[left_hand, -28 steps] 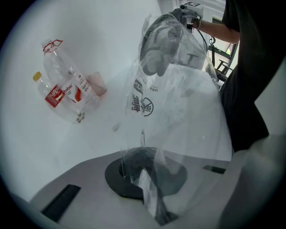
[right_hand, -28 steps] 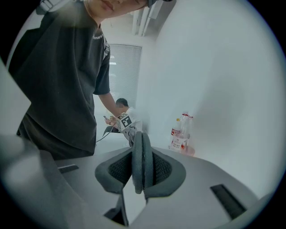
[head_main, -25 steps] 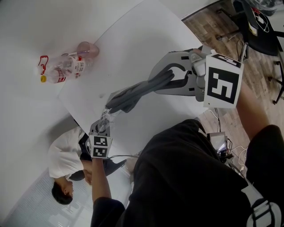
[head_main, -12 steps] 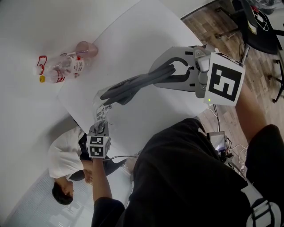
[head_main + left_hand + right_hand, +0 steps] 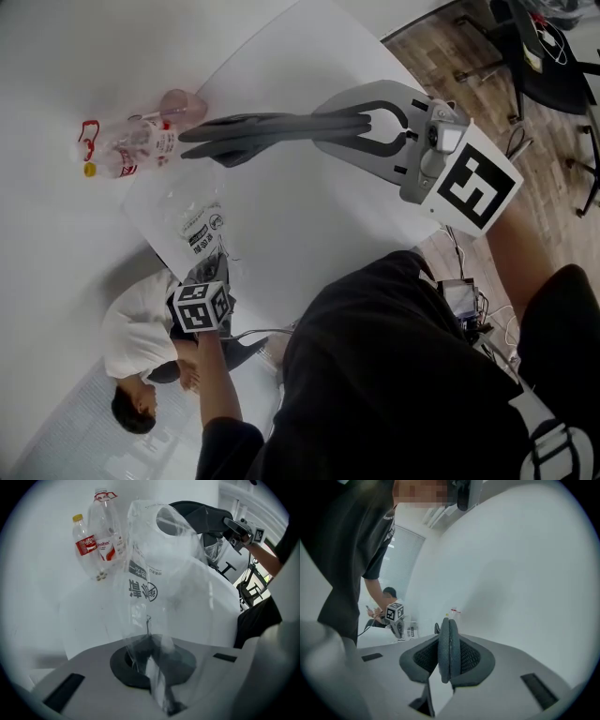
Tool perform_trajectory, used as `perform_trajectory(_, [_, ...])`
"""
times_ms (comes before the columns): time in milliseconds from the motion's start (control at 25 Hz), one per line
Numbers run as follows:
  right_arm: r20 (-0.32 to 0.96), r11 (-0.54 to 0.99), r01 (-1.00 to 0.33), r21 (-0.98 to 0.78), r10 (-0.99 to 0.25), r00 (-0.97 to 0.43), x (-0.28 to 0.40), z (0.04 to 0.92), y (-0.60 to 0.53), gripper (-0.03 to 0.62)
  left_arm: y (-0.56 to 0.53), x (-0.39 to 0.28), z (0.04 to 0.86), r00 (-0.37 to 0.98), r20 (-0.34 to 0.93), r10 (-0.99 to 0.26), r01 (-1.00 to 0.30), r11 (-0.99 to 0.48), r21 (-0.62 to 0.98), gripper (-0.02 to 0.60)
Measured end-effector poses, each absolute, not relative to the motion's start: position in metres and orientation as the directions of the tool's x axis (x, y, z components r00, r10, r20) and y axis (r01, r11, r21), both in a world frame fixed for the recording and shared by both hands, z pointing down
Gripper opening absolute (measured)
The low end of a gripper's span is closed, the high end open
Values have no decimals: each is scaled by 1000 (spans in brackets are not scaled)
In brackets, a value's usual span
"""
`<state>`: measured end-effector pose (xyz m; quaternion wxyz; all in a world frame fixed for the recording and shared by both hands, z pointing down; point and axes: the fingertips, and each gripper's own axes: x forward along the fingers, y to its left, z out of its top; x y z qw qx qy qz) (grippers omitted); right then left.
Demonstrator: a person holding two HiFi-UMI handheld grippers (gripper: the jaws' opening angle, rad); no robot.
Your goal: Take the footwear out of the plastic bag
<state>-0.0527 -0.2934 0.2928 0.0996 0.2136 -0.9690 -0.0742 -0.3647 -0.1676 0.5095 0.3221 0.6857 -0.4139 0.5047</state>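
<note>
Footwear [image 5: 262, 131] hangs level above the counter [image 5: 309, 216], my right tool [image 5: 328, 120] clamped on one end so both soles lift as one, while my left tool [image 5: 152, 665], closed on the emptied plastic bag [image 5: 192, 223], anchors it at the counter's edge

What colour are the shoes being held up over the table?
The shoes are dark grey all over, with no pattern. The head view shows them best.

Office: white table [image 5: 309, 211], swivel chair [image 5: 555, 77]
</note>
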Motion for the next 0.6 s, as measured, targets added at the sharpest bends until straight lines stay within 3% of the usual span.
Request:
perform_trajectory(240, [110,816,-559,146,-575,-811,-47,306,-302,77,-175,-352,504,147,952,-267,-941,-336,51,23])
perform_trajectory(600, [202,813,-576,84,-580,-789,-54,358,-292,77,-169,-341,517,171,955,-242,-974,-191,126,23])
